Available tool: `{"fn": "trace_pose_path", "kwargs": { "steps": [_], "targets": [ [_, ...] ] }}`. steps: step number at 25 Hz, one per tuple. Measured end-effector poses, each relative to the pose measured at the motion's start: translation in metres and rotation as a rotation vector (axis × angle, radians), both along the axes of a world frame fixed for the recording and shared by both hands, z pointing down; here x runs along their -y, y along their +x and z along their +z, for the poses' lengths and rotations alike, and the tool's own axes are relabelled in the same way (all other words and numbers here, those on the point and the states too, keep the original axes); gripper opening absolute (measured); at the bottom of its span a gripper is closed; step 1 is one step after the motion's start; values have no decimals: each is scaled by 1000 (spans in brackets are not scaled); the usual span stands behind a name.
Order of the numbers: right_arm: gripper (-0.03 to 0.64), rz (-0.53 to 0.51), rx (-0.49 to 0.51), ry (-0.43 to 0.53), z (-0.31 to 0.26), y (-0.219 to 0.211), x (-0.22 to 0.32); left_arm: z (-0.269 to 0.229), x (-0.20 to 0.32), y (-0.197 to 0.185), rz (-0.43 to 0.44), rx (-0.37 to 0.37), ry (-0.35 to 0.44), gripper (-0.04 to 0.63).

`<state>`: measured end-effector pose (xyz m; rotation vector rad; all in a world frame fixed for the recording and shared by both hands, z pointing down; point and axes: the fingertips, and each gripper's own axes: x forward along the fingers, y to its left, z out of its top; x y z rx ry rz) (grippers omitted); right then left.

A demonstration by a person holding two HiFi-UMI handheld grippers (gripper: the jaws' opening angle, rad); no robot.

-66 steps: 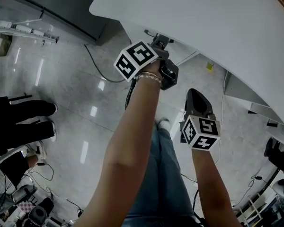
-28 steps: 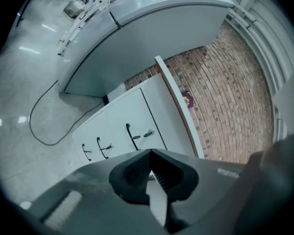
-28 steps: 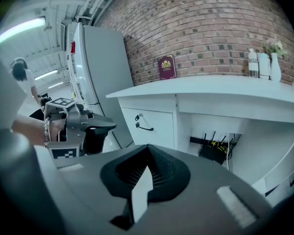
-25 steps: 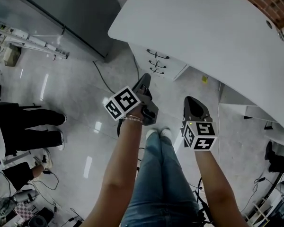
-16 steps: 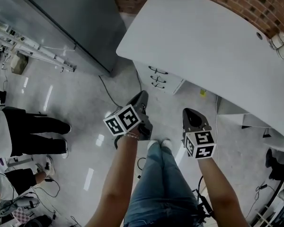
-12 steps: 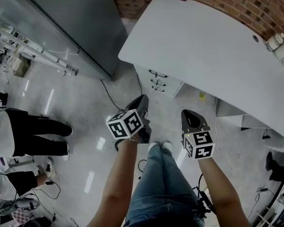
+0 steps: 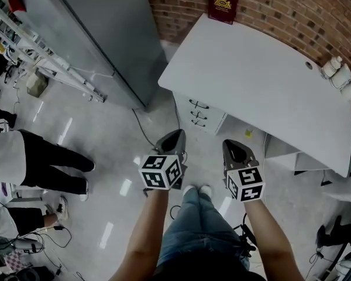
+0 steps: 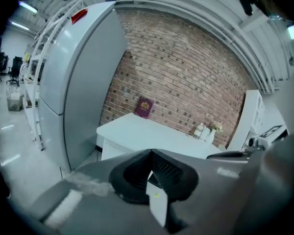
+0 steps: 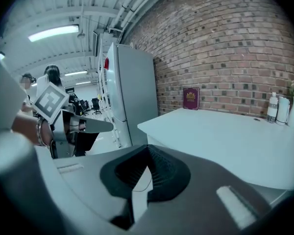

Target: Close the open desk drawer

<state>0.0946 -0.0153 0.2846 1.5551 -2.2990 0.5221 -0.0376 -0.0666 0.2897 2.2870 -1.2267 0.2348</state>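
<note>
Desk drawers [image 7: 200,115] were seen flush and shut, ahead of and below both grippers.
The left gripper [image 7: 176,133] and right gripper [image 7: 230,143] were held clenched on nothing, well apart from the white desk [image 7: 263,86].

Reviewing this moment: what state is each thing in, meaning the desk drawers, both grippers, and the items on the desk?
Desk drawers: all three fronts flush, shut.
Left gripper: fingers together, nothing between them, held in the air short of the white desk.
Right gripper: fingers together, empty, also in the air.
Red book: closed, standing upright at the desk's back edge.
Bottles: upright at the desk's far corner.
</note>
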Motion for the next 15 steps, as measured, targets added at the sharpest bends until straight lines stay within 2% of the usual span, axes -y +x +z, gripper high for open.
{"fn": "trace_pose_path", "kwargs": {
  "steps": [5, 9, 15],
  "targets": [
    [0, -57, 30, 62, -45, -13, -6, -46, -8, -6, 9, 61, 111, -2],
    [0, -107, 8, 136, -85, -25, -13, -78, -15, -10, -9, 48, 167, -2],
    [-2, -77, -68, 279, -139, -15, -18, -126, -18, -7, 19, 65, 270, -2]
  ]
}}
